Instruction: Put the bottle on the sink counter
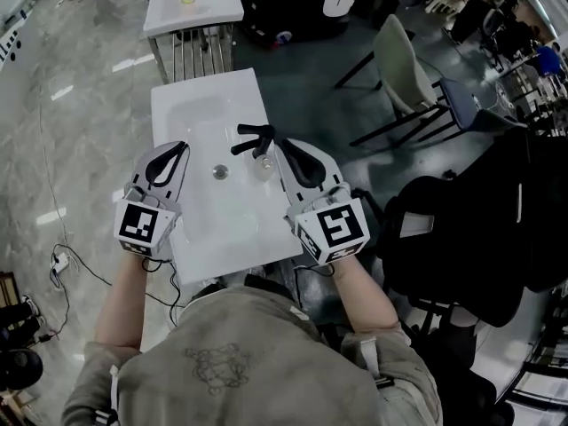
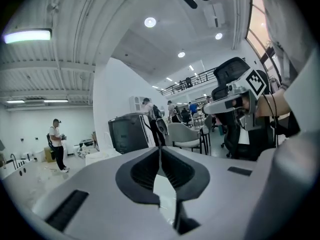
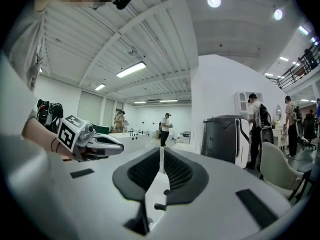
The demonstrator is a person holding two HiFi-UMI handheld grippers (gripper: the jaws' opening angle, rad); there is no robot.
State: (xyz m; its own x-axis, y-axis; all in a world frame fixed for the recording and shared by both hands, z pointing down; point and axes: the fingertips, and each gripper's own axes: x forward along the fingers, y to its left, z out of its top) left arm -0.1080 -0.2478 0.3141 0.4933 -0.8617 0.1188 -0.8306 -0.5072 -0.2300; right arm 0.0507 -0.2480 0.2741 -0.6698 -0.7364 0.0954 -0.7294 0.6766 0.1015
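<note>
The white sink counter (image 1: 191, 105) lies below me, with a black faucet (image 1: 253, 138) and a round drain (image 1: 221, 172) in its basin. A small clear round thing (image 1: 264, 165), possibly the bottle seen from above, stands by the faucet's base. My left gripper (image 1: 184, 145) hovers over the basin's left rim, shut and empty, its jaws meeting tip to tip (image 2: 160, 154). My right gripper (image 1: 277, 143) is over the right rim, just right of the faucet and close to the clear thing; it is also shut with nothing held (image 3: 161, 156).
A second white counter (image 1: 191, 3) on a metal frame (image 1: 195, 51) stands beyond the sink. A pale chair (image 1: 404, 65) and a black office chair (image 1: 461, 238) are to the right. A cable (image 1: 62, 260) trails on the floor at left. People stand far off.
</note>
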